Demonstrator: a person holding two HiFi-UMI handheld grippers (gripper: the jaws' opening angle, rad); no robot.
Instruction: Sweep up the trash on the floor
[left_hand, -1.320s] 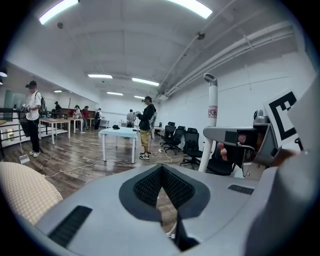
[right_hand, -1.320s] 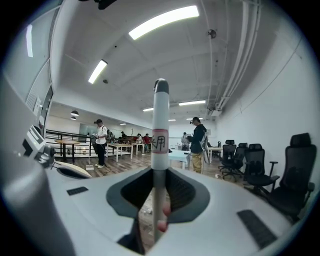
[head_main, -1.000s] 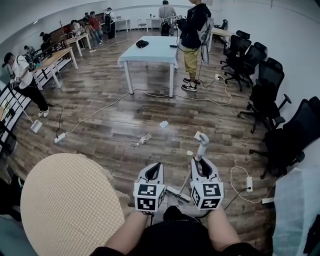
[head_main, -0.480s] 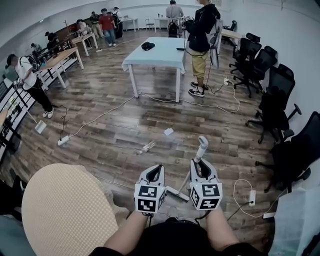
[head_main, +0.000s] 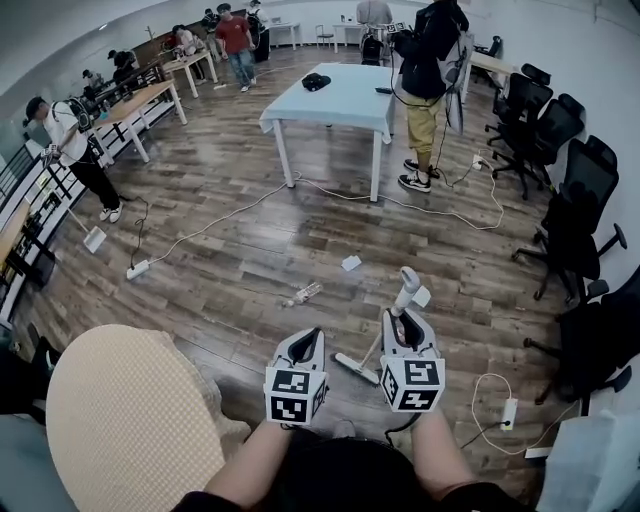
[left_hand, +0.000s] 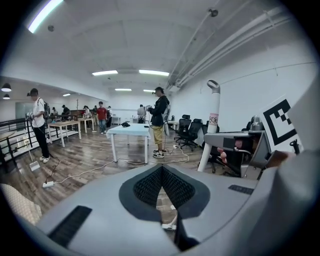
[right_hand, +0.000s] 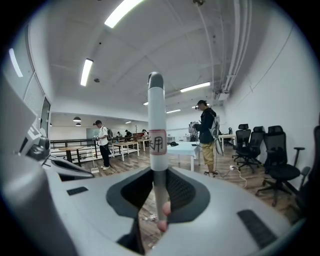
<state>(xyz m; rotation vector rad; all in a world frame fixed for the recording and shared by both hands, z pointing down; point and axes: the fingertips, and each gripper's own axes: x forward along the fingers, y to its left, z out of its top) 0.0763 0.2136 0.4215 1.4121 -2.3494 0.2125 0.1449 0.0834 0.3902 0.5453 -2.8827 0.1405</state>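
Right claw grips broom handle; left claw closed, trash and cable ahead.

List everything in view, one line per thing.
broom: 1, white handle, head on the floor just ahead of the person
trash: 3 small pieces, whitish, on the floor beyond the broom
table: 1, light blue top, white legs, mid-room
office chairs: several, black, along the right wall
power strips: 2, white, one on the floor at left, one at right
people: several, by the table, at left, at the back
rounded thing: 1, beige, lower left of the head view
left gripper: 1, grey, jaws together, empty
right gripper: 1, grey, jaws closed on the broom handle
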